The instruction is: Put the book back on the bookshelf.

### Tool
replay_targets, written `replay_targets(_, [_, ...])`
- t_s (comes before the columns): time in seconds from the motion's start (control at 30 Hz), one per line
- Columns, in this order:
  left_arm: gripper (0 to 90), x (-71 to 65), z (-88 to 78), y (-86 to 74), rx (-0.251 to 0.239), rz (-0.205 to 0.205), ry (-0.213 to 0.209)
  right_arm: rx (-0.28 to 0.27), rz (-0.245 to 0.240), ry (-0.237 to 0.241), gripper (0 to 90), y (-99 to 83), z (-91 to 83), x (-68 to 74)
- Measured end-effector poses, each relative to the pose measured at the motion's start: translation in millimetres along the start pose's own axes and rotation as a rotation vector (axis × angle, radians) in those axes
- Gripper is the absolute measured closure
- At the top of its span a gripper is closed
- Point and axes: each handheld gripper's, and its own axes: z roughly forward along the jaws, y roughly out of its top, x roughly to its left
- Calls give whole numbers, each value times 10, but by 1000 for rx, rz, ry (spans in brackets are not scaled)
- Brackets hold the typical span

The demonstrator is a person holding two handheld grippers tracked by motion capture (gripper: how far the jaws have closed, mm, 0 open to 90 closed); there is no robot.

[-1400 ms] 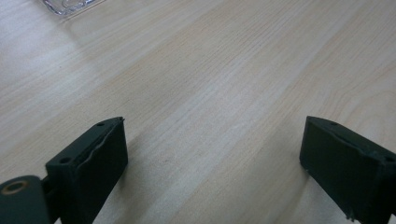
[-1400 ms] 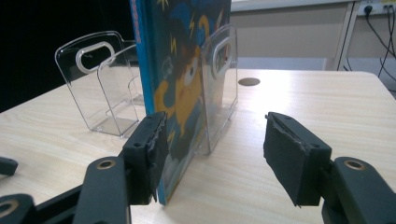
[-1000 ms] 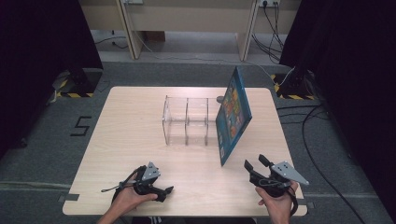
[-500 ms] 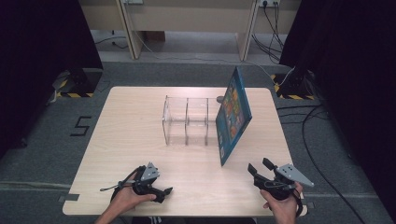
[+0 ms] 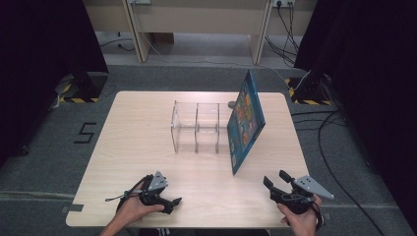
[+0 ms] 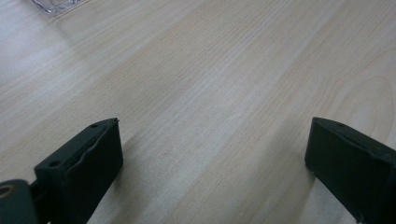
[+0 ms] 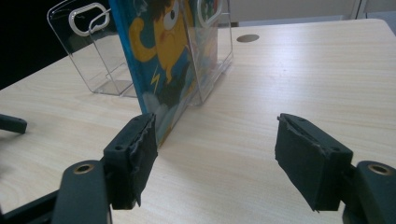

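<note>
Both hand-held grippers gape empty — right hand-held gripper, jaws just widening, faces the book.

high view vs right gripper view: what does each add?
High view alone: the left gripper low over the table, both hands, the floor, and the book's lean on the clear rack. Right gripper view alone: the cover's cartoon figure up close, its jaws wide apart with nothing between. Shared: book, rack, table, right gripper.
</note>
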Motion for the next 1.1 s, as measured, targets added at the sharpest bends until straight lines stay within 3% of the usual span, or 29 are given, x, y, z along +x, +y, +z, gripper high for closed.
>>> replay_targets(0.3, [30,-1,-2,-2,2,0,0,69,-30,41,194,-60,-1,-9])
replay_targets(0.73, [18,-7,-1,-3,4,-4,4,145,-53,44,185,-138,-47,-26])
replay_targets(1.1, [12,-12,-1,-5,6,-3,4,210,-104,37,164,-204,-94,-27])
